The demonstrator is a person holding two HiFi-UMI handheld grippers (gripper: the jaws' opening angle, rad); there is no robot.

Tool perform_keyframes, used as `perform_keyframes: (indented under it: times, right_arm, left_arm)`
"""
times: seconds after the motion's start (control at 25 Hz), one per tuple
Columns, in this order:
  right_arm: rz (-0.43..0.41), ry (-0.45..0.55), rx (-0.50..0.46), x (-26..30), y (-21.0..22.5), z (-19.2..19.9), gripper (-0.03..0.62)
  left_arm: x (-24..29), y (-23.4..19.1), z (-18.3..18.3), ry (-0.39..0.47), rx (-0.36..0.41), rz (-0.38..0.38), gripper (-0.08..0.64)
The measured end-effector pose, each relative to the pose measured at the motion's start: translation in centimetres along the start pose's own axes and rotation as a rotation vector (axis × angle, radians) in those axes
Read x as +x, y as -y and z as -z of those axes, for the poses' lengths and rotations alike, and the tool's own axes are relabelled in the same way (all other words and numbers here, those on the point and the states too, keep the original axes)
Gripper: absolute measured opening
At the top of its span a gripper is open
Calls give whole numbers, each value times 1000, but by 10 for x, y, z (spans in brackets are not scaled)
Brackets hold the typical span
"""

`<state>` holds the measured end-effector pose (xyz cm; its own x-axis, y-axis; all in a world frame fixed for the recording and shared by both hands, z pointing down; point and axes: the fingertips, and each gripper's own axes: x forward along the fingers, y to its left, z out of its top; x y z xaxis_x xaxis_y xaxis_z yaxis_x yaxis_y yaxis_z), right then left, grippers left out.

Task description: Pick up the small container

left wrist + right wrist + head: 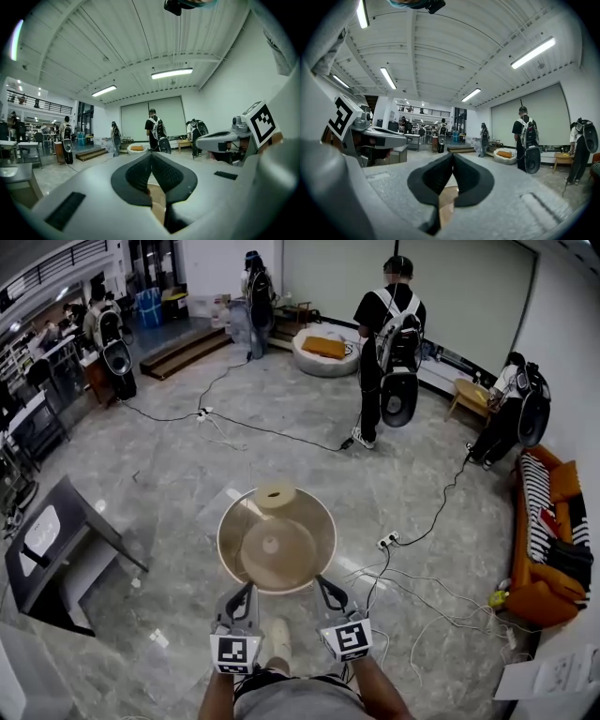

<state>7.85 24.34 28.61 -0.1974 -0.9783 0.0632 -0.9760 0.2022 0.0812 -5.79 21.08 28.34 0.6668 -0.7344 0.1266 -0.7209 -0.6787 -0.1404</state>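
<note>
The small container [275, 495], a low round tan pot, sits at the far edge of a round wooden table [319, 563] in the head view. Both grippers are held side by side just short of the table's near rim, well apart from the container. My left gripper [247, 590] has its jaws pressed together with nothing between them, and its own view shows the pads meeting [151, 155] above a strip of the tan table [158, 206]. My right gripper [323, 585] is shut and empty too, its tips touching [453, 155]. The container is hidden in both gripper views.
Cables and a power strip [387, 541] trail over the marble floor to the right of the table. A black stand [58, 545] is at the left, an orange sofa [548, 549] at the right. Several people with backpacks, one of them [389, 343] beyond the table, stand farther off.
</note>
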Motion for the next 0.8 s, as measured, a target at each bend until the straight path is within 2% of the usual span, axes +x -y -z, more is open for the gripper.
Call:
perform_keyframes:
  times: [0.52, 0.8]
  right_arm:
    - [4, -34, -12, 139, 32, -3, 0]
    - [-4, -43, -6, 196, 40, 5, 0]
  left_arm:
    - [111, -96, 7, -16, -30, 13, 18]
    - [155, -129, 25, -33, -43, 34, 18]
